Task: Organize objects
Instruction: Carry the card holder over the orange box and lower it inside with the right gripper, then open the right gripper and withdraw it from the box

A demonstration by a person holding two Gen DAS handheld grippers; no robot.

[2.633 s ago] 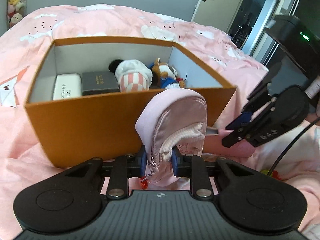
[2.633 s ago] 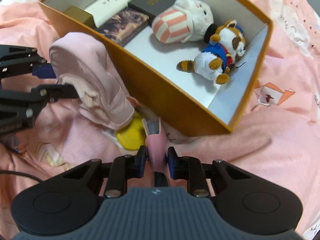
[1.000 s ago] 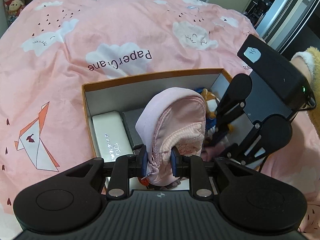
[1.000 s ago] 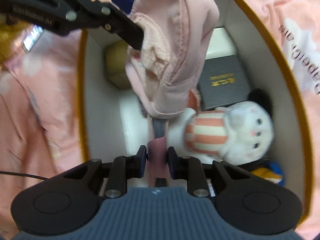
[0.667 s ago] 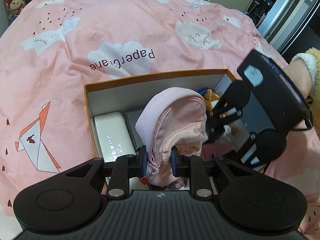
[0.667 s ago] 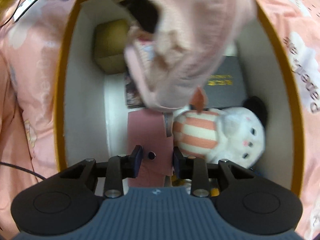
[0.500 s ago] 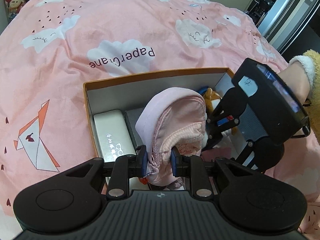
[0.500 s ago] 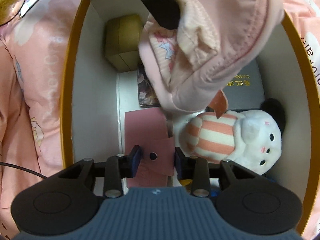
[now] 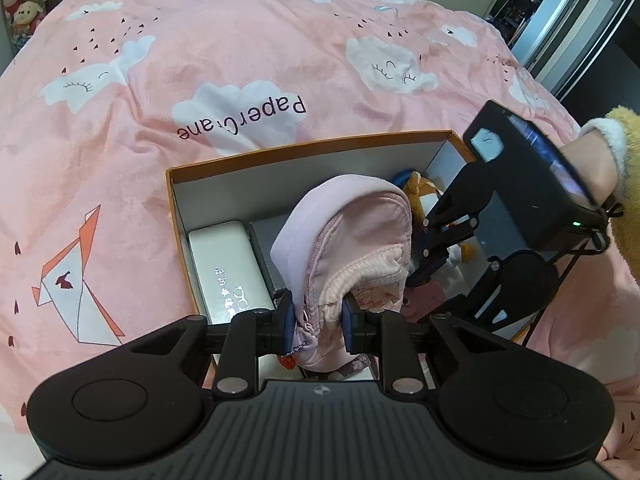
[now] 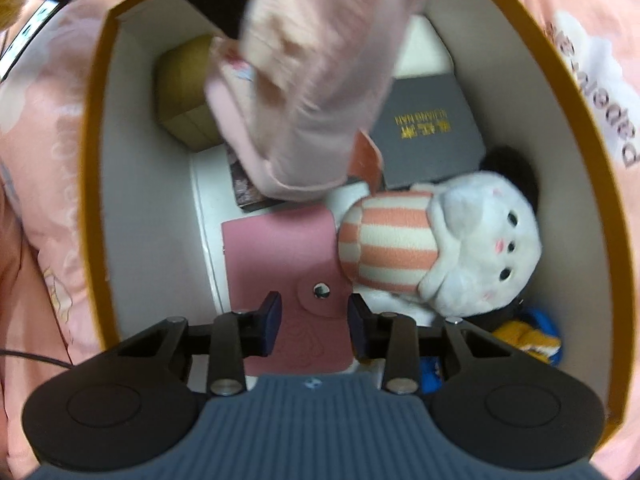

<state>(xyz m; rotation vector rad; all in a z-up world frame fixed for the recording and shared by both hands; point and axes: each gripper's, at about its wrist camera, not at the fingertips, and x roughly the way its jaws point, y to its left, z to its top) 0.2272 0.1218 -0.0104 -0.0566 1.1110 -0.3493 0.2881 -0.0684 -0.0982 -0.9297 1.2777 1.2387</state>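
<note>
The left gripper (image 9: 316, 316) is clenched on a soft pale-pink fabric pouch (image 9: 352, 240) above the orange cardboard box (image 9: 304, 148) on the pink bed. The pouch hides part of the box floor. Beneath the right gripper (image 10: 314, 320), its jaws apart after just opening, one flat pink snap-button wallet (image 10: 280, 248) lies released. One striped white plush (image 10: 440, 240) sits right of it; a second plush (image 10: 528, 336) is mostly hidden.

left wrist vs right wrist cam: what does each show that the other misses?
Left wrist only: the left gripper shut on the pink pouch, the white case.

Right wrist only: the right gripper open over the pink wallet lying flat, the brown box.

Both: the orange box, the pouch, the dark box.
</note>
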